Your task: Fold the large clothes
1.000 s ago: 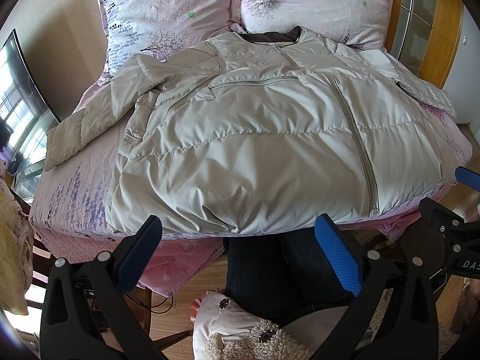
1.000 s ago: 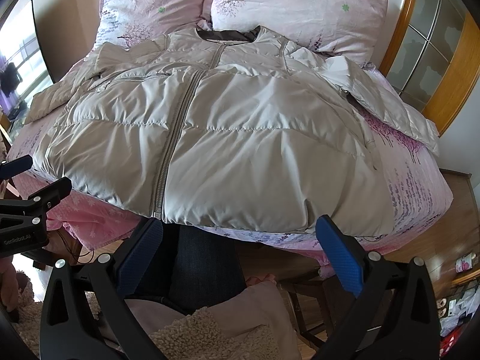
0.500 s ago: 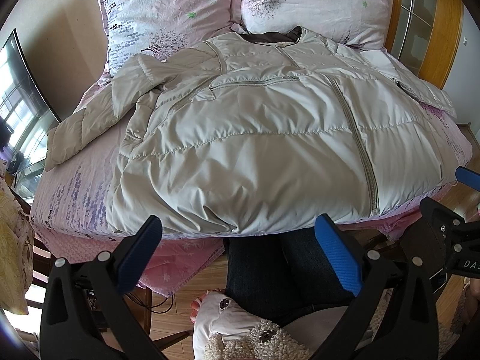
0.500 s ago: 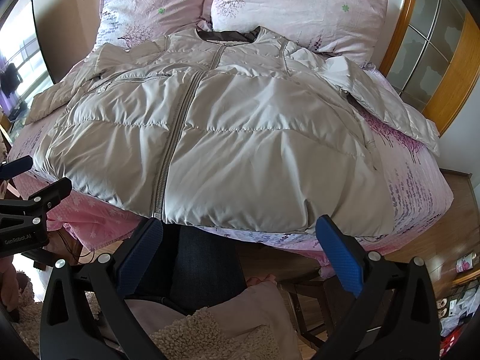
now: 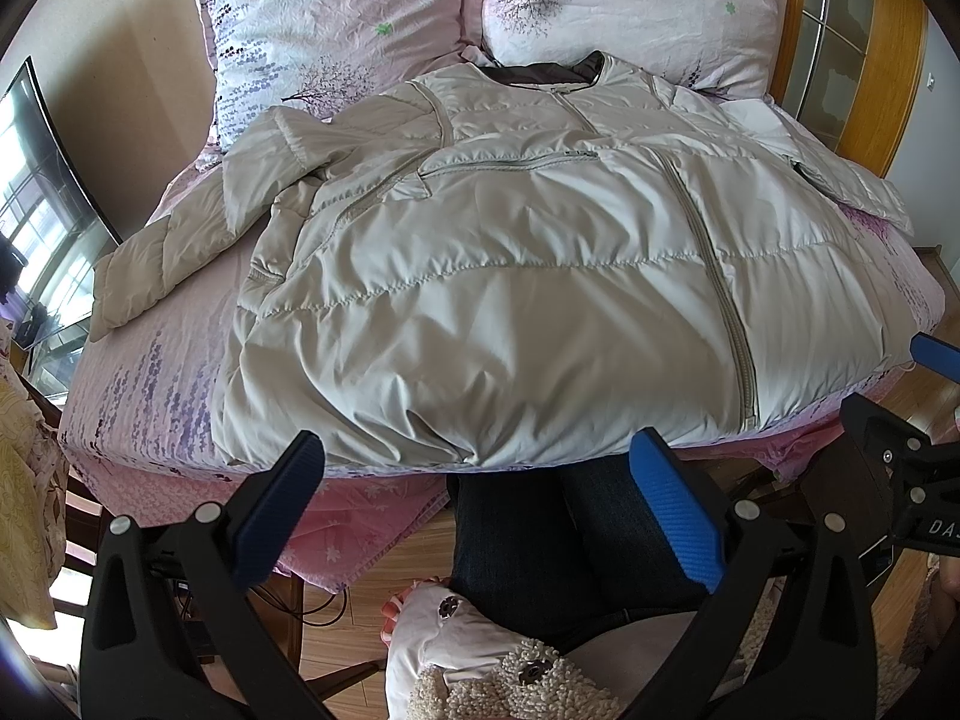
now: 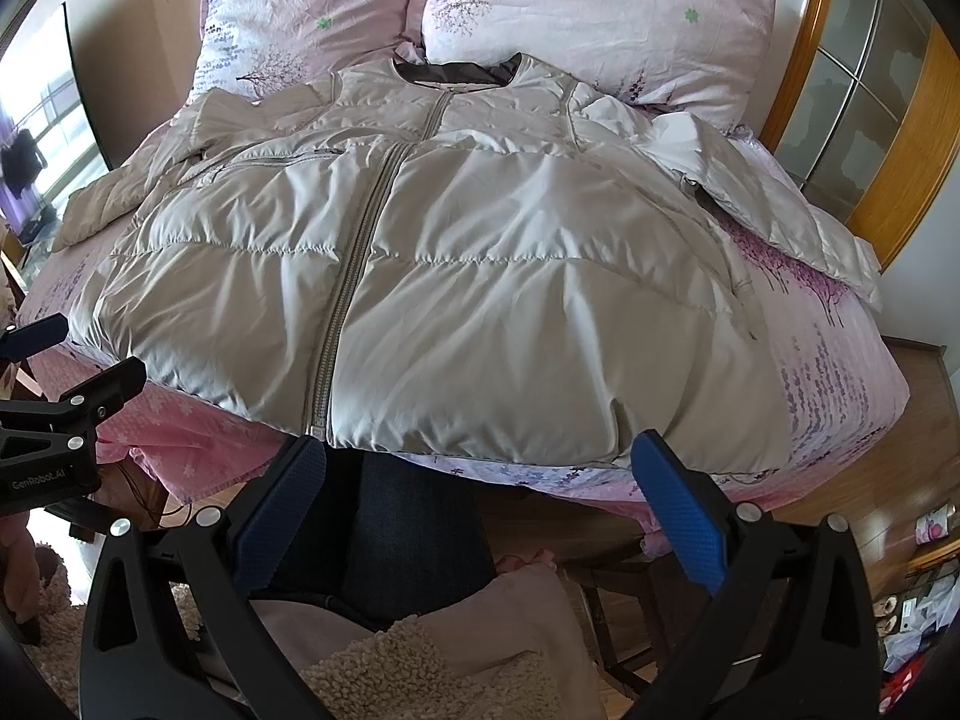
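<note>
A large beige puffer jacket [image 5: 510, 276] lies flat, front up and zipped, on a pink bed [image 5: 144, 378]; it also shows in the right wrist view [image 6: 480, 276]. Its left sleeve [image 5: 180, 240] bends out to the left, its right sleeve [image 6: 780, 216] spreads to the right. My left gripper [image 5: 480, 492] is open and empty, held off the bed's near edge below the hem. My right gripper [image 6: 480, 486] is open and empty, also just below the hem. Each gripper shows at the edge of the other's view.
Two pink floral pillows [image 5: 624, 6] lean at the head of the bed. A wooden-framed glass door [image 6: 870, 108] stands at the right, a window [image 5: 36, 210] at the left. The person's dark trousers [image 5: 540, 540] and fleecy slippers are below, on a wooden floor.
</note>
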Demonstrator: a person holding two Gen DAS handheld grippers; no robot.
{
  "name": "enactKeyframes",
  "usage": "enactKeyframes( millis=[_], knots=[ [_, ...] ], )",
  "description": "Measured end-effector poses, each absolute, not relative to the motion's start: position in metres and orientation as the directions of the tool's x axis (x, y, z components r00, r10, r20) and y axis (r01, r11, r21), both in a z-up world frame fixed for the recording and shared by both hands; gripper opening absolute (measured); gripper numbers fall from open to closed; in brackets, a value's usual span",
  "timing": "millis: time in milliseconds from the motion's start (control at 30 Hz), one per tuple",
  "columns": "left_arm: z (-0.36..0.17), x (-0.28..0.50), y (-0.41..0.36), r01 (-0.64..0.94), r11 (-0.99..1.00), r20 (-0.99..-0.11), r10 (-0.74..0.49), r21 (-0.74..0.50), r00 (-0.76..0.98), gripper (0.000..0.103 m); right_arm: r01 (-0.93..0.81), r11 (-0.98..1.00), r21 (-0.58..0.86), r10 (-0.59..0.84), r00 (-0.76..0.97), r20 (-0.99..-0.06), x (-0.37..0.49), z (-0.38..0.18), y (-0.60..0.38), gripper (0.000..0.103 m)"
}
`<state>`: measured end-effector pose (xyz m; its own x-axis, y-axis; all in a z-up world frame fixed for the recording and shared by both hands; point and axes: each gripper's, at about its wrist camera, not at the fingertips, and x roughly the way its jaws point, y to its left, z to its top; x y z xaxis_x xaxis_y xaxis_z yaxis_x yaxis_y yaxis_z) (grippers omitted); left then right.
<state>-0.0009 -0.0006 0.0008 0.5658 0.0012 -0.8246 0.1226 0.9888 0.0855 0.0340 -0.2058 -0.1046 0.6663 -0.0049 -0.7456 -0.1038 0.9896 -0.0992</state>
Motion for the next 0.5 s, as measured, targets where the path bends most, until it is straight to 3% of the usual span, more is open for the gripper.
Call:
enactKeyframes(
  millis=[500],
  knots=[
    [0.0008,-0.0008,-0.0006,0.122,0.989,-0.825,0.001,0.085,0.565,0.101,-0.103,0.990,-0.096,-0.003,0.665,-0.747,0.0340,-0.1049,-0.2067,0.102]
  ],
)
